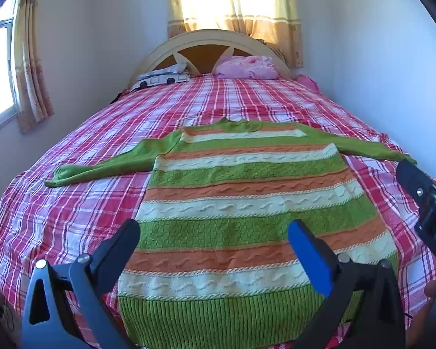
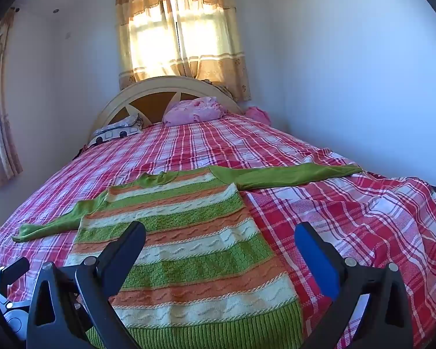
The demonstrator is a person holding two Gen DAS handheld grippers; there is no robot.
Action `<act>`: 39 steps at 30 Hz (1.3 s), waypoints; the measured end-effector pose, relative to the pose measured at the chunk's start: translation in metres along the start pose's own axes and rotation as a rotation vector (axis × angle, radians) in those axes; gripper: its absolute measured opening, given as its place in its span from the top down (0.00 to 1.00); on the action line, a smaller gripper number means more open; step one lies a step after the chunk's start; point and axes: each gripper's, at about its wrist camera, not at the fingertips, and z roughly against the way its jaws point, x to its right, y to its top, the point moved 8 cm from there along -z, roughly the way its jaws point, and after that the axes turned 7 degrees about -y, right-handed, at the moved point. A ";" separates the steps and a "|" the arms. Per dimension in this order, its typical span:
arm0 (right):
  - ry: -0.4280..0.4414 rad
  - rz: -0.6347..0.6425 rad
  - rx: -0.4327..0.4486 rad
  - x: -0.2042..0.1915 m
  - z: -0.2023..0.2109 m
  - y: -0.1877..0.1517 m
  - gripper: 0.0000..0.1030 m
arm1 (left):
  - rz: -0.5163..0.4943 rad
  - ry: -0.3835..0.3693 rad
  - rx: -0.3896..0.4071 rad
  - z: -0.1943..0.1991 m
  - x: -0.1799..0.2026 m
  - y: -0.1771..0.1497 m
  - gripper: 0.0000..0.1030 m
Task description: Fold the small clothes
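A small knit sweater (image 1: 241, 192) with green, orange and cream stripes lies flat on the bed, hem toward me, both green sleeves spread out sideways. It also shows in the right wrist view (image 2: 189, 250). My left gripper (image 1: 215, 238) is open and empty, hovering over the lower part of the sweater. My right gripper (image 2: 221, 241) is open and empty, above the sweater's lower right edge. The right gripper also shows at the right edge of the left wrist view (image 1: 427, 203). Part of the left gripper shows at the lower left of the right wrist view (image 2: 5, 290).
The bed has a red and white plaid sheet (image 1: 87, 203), rumpled at the right (image 2: 363, 232). At the head are a cream headboard (image 1: 206, 40), a pink pillow (image 1: 247, 67) and a patterned pillow (image 1: 160, 77). Walls stand close on both sides; curtained windows are behind and left.
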 end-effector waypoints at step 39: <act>-0.008 0.026 -0.024 -0.004 0.001 -0.004 0.01 | 0.038 -0.082 0.011 0.003 0.003 -0.007 0.00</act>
